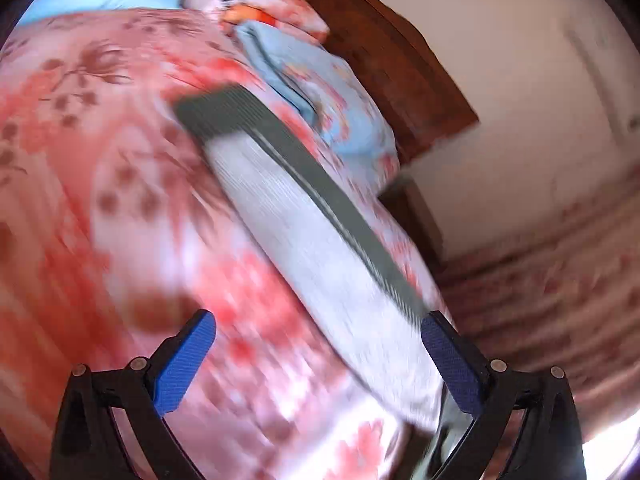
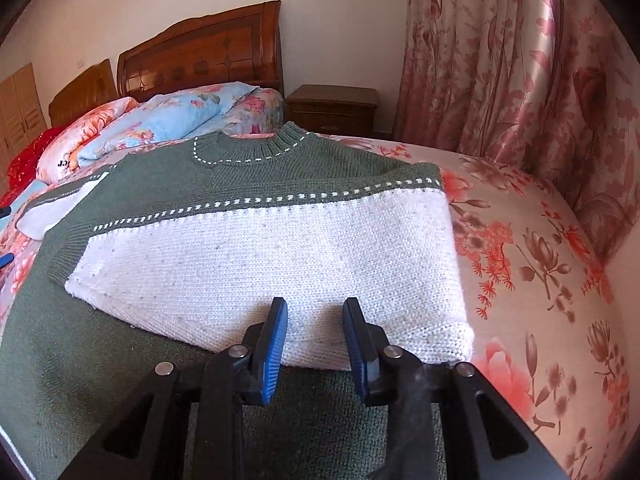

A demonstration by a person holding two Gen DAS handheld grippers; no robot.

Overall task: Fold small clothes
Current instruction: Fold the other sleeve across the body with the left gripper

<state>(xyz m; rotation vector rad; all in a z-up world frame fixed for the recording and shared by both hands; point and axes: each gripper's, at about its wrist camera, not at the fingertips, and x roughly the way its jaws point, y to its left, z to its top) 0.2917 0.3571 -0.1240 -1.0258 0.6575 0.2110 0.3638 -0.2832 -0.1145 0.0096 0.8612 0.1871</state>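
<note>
A green and white knitted sweater (image 2: 256, 240) lies flat on the floral bed sheet (image 2: 532, 264), collar toward the headboard, its right sleeve folded across the body. My right gripper (image 2: 315, 320) hovers just above the folded white sleeve near the sweater's lower part, jaws partly open and empty. In the blurred left wrist view the other sleeve (image 1: 320, 240), white with a green cuff, stretches away over the sheet (image 1: 100, 200). My left gripper (image 1: 318, 336) is wide open beside it; its right finger (image 1: 448, 360) is at the sleeve's edge.
A blue floral quilt (image 2: 172, 116) and pillows (image 2: 80, 140) lie at the head of the bed by the wooden headboard (image 2: 208, 52). A dark nightstand (image 2: 332, 108) and floral curtains (image 2: 520, 60) stand to the right.
</note>
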